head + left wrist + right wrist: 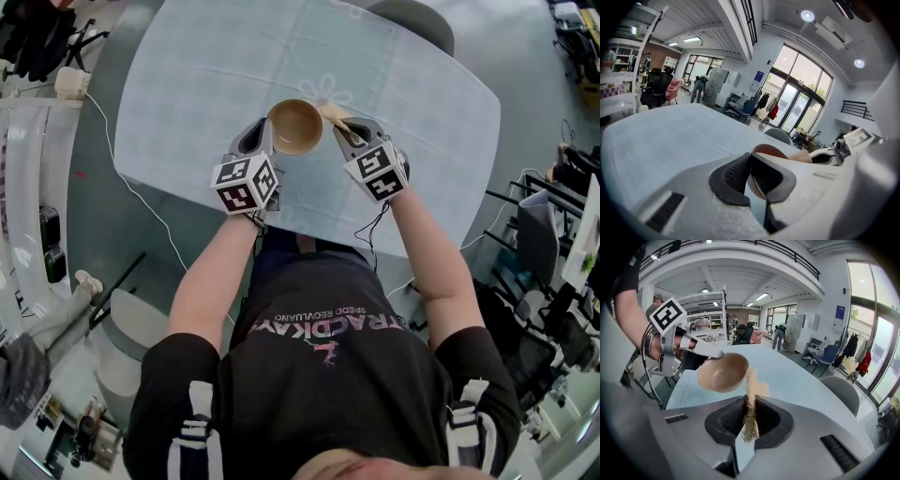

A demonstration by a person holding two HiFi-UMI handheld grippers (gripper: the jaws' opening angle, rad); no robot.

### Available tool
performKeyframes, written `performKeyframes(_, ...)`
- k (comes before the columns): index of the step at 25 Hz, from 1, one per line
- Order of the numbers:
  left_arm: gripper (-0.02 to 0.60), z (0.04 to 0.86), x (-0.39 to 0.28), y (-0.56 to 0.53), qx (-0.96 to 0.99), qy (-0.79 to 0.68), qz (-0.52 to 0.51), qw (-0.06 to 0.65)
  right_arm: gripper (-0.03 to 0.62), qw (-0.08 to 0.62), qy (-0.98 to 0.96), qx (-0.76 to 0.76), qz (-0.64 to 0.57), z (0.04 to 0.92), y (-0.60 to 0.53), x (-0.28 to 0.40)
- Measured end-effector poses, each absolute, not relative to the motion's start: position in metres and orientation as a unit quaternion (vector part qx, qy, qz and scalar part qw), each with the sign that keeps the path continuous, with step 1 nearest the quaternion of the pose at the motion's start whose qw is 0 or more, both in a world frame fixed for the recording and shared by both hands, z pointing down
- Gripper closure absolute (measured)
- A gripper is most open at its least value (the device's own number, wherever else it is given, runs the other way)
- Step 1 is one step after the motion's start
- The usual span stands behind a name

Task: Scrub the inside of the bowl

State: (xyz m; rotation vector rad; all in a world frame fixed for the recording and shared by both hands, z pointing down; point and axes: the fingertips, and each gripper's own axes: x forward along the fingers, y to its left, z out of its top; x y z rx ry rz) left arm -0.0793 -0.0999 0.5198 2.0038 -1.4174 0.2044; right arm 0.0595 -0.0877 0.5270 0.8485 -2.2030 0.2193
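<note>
A tan bowl (295,126) hangs above the pale table (187,84), tilted, with my left gripper (265,141) shut on its rim. In the left gripper view the bowl (766,151) shows just past the dark pads (736,176). My right gripper (345,129) is shut on a beige loofah scrubber (330,113) just right of the bowl's rim. In the right gripper view the scrubber (751,394) sticks up from between the pads beside the bowl (723,373), whose inside faces me; I cannot tell whether they touch.
A grey chair (412,21) stands at the table's far side. White shelving (28,178) runs along the left, and a stool (127,323) sits near my left. Chairs and stands crowd the right side (548,234).
</note>
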Motion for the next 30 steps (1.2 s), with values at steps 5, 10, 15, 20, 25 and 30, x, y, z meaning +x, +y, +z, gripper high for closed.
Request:
performKeyframes(5, 0.560, 0.545, -0.070, -0.105, 0.764, -0.536, 0.098, 0.346, 0.562, 0.362, -0.855, 0.354, 0.113, 0.533, -0.093, 0.067)
performKeyframes(10, 0.560, 0.566, -0.060, -0.113, 0.759, -0.530, 0.116, 0.360, 0.562, 0.340, -0.852, 0.371, 0.144, 0.535, -0.094, 0.078)
performKeyframes(15, 0.560, 0.585, -0.061, -0.122, 0.751, -0.528, 0.130, 0.373, 0.562, 0.329, -0.848, 0.380, 0.166, 0.540, -0.099, 0.083)
performKeyframes(20, 0.560, 0.599, -0.063, -0.124, 0.740, -0.532, 0.139, 0.387, 0.562, 0.322, -0.851, 0.379, 0.172, 0.538, -0.101, 0.083)
performKeyframes(25, 0.558, 0.606, -0.066, -0.123, 0.733, -0.538, 0.143, 0.390, 0.562, 0.310, -0.856, 0.376, 0.174, 0.534, -0.102, 0.081)
performKeyframes(30, 0.468, 0.605, -0.070, -0.122, 0.738, -0.536, 0.139, 0.385, 0.562, 0.304, -0.859, 0.372, 0.177, 0.532, -0.102, 0.080)
